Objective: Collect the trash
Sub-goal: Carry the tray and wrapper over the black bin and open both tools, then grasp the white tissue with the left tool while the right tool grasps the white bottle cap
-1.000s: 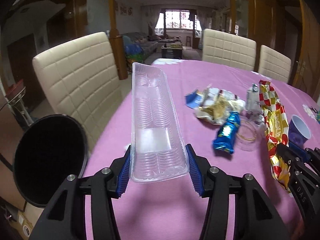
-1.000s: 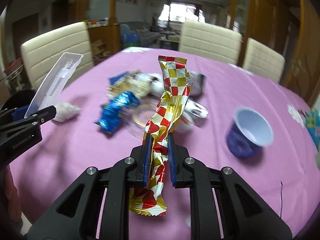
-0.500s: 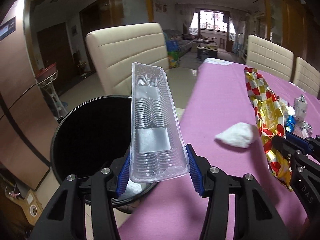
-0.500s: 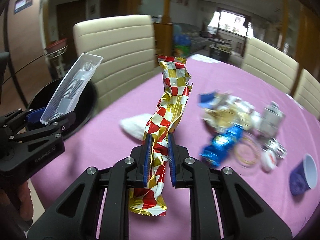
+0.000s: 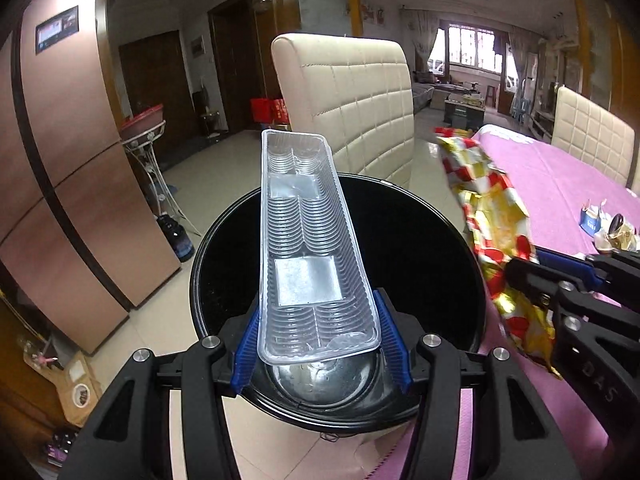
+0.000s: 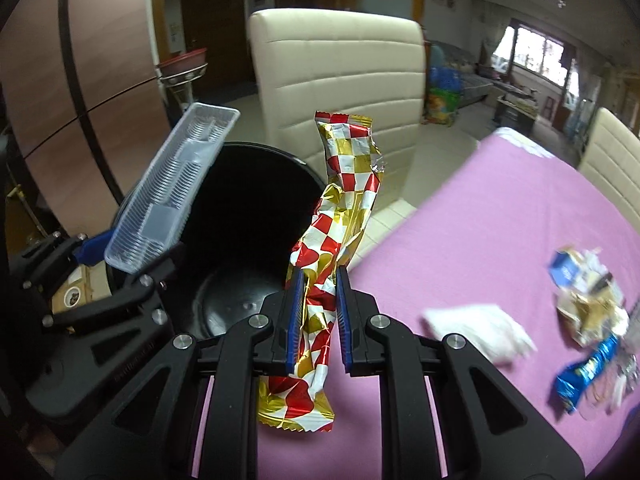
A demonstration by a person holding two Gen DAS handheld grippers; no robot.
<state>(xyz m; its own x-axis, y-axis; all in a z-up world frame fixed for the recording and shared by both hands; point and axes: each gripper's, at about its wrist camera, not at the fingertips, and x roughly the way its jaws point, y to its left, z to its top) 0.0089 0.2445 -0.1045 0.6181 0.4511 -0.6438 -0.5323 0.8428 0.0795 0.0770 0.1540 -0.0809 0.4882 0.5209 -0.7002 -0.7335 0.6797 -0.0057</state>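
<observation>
Now the left gripper [image 5: 320, 346] clamps the near end of a clear plastic biscuit tray [image 5: 308, 248], its blue pads pressed against the tray's two long sides. The tray juts forward and hangs directly over the mouth of the black trash bin [image 5: 420, 240], which stands on the floor against the edge of the table with the pink tablecloth [image 5: 560, 184] and in front of a cream padded chair [image 5: 356, 100].

From the right wrist view, the right gripper [image 6: 318, 316] is narrowed onto a crumpled red, gold and white checked wrapper [image 6: 340, 216], pinched at its lower middle; the wrapper rises above the pads at the bin's table-side rim [image 6: 256, 200], and its tail droops below them over the cloth.

Farther from the bin, on the tablecloth [image 6: 500, 220], lie a white crumpled tissue [image 6: 476, 332], a blue foil wrapper [image 6: 588, 372] and a blurred heap of other wrappers [image 6: 588, 296].
</observation>
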